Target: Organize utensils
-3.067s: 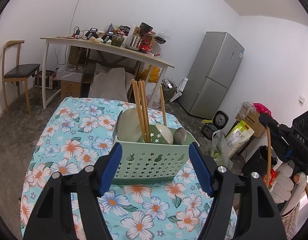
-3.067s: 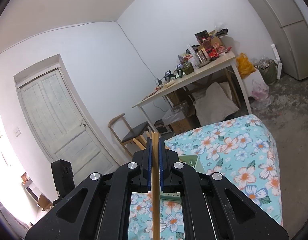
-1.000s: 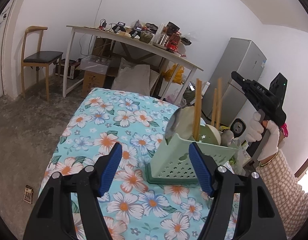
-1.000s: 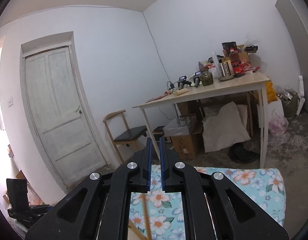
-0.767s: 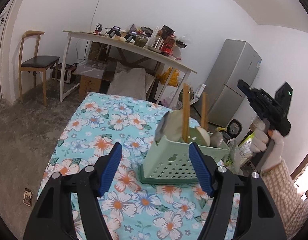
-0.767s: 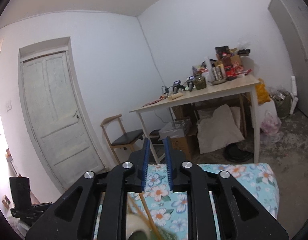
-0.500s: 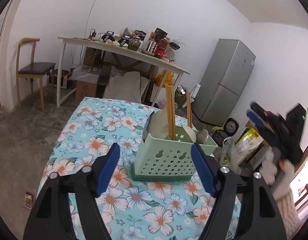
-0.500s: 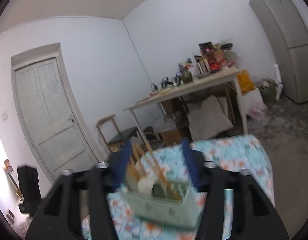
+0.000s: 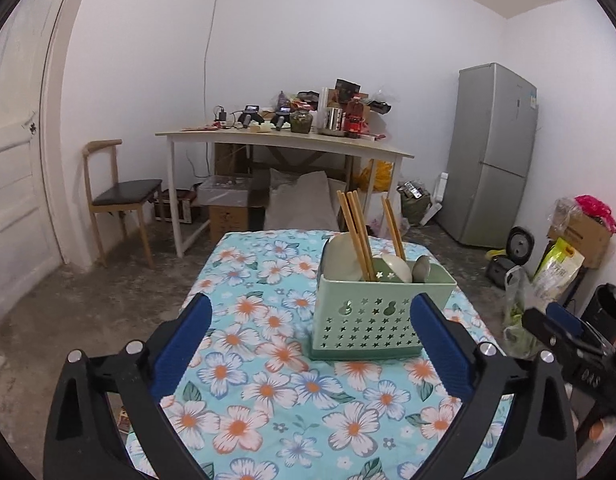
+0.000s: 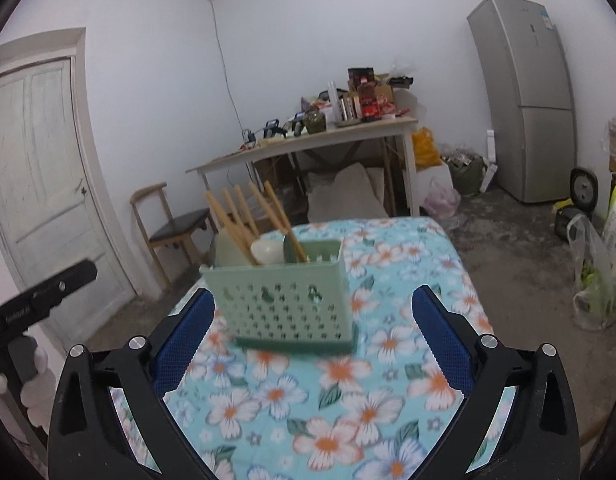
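Your left claw [image 9: 308, 336] and right claw [image 10: 309, 328] are opening, empty; the caddy [image 9: 381, 316] stands near the bench [image 9: 244, 360]'s right edge.

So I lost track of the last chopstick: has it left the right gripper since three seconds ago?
Yes. The right gripper, jaws opening, holds nothing; the chopsticks stand in the green basket before the door.
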`<act>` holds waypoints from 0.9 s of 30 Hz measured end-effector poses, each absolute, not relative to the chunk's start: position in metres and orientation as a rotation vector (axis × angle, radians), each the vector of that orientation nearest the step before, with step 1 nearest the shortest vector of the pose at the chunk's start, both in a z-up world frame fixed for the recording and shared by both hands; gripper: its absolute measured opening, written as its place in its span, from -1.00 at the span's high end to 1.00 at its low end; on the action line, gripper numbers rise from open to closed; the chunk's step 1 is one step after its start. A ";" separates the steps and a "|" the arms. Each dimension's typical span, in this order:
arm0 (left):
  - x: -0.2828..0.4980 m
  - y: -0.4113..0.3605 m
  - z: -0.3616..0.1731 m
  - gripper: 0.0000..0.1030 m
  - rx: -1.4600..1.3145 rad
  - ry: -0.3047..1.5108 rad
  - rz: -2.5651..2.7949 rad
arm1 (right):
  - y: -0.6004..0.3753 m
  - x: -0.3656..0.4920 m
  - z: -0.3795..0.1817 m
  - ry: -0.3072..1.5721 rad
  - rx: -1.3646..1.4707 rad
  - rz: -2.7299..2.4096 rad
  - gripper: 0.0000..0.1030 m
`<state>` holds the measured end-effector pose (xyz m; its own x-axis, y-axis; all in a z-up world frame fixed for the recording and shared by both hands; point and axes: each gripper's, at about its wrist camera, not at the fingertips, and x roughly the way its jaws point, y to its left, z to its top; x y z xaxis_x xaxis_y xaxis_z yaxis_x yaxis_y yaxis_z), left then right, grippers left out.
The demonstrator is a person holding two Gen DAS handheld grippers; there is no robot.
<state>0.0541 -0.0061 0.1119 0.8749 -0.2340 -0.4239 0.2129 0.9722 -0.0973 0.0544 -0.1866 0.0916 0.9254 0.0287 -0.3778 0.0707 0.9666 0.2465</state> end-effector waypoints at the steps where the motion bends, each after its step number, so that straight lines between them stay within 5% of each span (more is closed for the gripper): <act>1: 0.052 -0.007 0.113 -0.89 -0.045 0.446 -0.227 | -0.184 0.053 0.090 0.396 0.252 -0.022 -0.85; 27: 0.078 -0.022 0.074 -0.89 0.026 0.587 -0.069 | -0.171 0.066 0.061 0.600 0.190 -0.135 -0.85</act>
<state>0.0785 -0.0218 0.0740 0.8306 -0.0574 -0.5539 0.0722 0.9974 0.0049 0.0655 -0.1710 0.0607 0.8173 -0.0706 -0.5719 0.1807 0.9738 0.1379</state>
